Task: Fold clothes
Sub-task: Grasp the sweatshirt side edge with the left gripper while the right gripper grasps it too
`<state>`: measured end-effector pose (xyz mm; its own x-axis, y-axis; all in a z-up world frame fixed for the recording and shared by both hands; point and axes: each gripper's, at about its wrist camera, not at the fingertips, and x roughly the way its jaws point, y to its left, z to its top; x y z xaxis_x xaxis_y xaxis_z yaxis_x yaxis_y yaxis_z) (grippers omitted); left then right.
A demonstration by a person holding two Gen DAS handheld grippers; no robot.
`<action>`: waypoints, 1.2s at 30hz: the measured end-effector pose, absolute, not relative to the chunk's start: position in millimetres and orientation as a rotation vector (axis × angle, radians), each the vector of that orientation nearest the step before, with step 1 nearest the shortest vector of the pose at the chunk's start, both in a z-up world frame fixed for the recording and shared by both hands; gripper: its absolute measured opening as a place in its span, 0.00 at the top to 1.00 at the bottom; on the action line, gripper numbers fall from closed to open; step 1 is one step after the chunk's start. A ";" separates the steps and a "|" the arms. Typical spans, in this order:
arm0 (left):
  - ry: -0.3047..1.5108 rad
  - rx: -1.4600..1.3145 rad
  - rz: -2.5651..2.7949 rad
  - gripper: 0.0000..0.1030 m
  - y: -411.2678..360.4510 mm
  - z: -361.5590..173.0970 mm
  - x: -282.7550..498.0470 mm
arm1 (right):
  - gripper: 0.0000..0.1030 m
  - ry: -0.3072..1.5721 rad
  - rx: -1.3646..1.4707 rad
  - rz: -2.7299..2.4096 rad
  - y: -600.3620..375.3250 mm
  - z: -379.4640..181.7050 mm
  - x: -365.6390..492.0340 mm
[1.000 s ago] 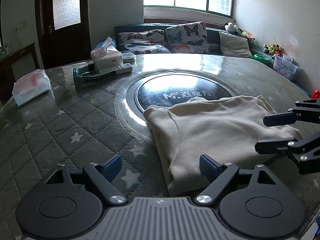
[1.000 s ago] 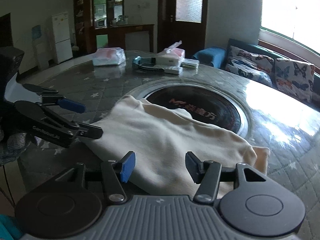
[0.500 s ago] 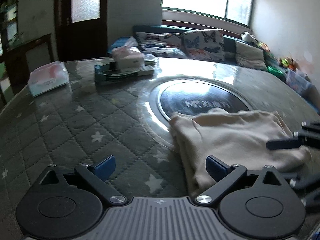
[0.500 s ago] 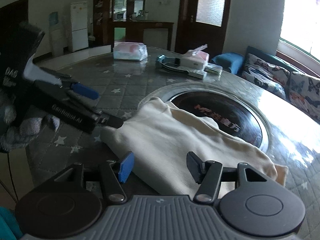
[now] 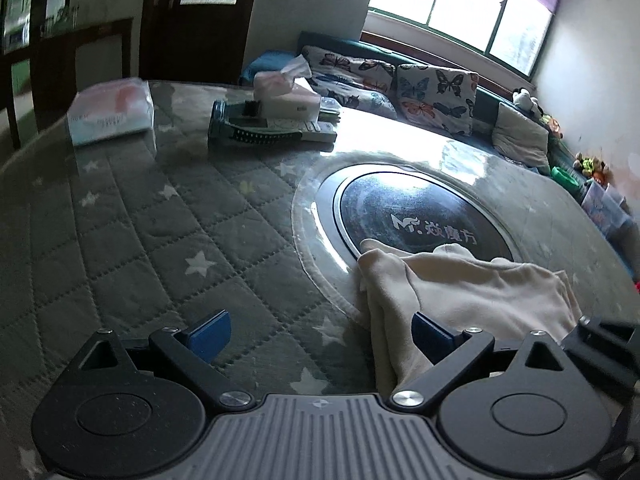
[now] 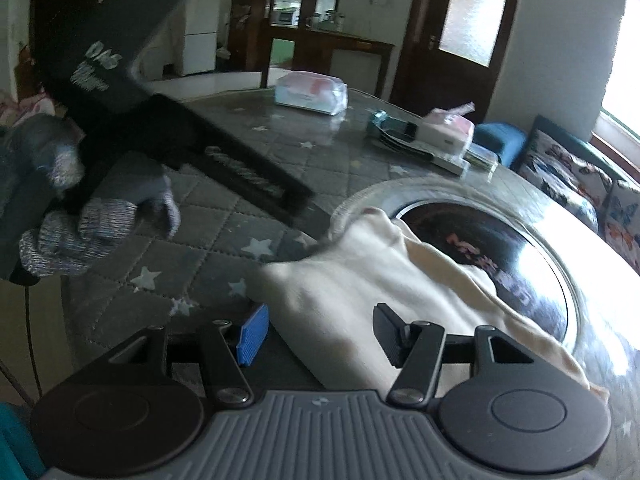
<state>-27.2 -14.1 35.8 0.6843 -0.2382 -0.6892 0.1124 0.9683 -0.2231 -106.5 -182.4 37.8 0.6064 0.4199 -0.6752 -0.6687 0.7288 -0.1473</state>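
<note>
Your 2 tongs flank a cream garment (image 5: 472,284) lying in a loose, partly folded heap on the quilted, star-patterned worktop (image 5: 152,240), its far edge draped over the rim of the dark round inset (image 5: 420,208) at the centre. The left tongs (image 5: 320,334) stand wide, nothing between the blue pads; only the right-hand pad sits against the garment's near-left edge, the other over bare quilt. The right tongs (image 6: 320,334) stand about half open above the garment's near-right part, with cloth lying between and under the fingers but not pinched, as far as the right wrist view shows. In that view your gloved hand (image 6: 96,216) carries the left tongs at the garment's left corner.

The step in hand looks like the gap between folds: both tongs free, the cloth rumpled and uneven. The next move likely calls for each pair to settle on an edge or corner of the same layer, close on it, then lift and carry it across evenly. A tissue box (image 5: 286,92) and a plastic packet (image 5: 112,114) sit well apart at the far side.
</note>
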 end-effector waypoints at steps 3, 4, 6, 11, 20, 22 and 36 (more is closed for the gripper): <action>0.800 -0.197 -0.200 0.04 -12.5 37.0 -24.4 | 0.44 0.657 -0.442 0.669 -170.8 35.2 -107.0; 0.801 -0.208 -0.201 0.04 -11.8 37.4 -23.7 | 0.44 0.657 -0.456 0.674 -166.9 33.5 -107.3; 0.809 -0.236 -0.206 0.04 -10.0 37.9 -21.9 | 0.45 0.659 -0.479 0.678 -160.5 29.6 -107.8; 0.829 -0.314 -0.228 0.05 -8.1 37.2 -17.8 | 0.55 0.673 -0.499 0.637 -154.3 22.3 -103.4; 0.906 -0.466 -0.274 0.05 -15.0 33.0 -9.0 | 0.83 0.672 -0.335 0.623 -177.1 35.7 -93.5; 0.925 -0.493 -0.275 0.06 -17.1 31.3 -6.1 | 0.84 0.668 -0.296 0.623 -183.6 39.8 -92.3; 1.004 -0.665 -0.286 0.56 -26.3 17.0 5.7 | 0.91 0.630 -0.134 0.648 -215.8 57.9 -106.7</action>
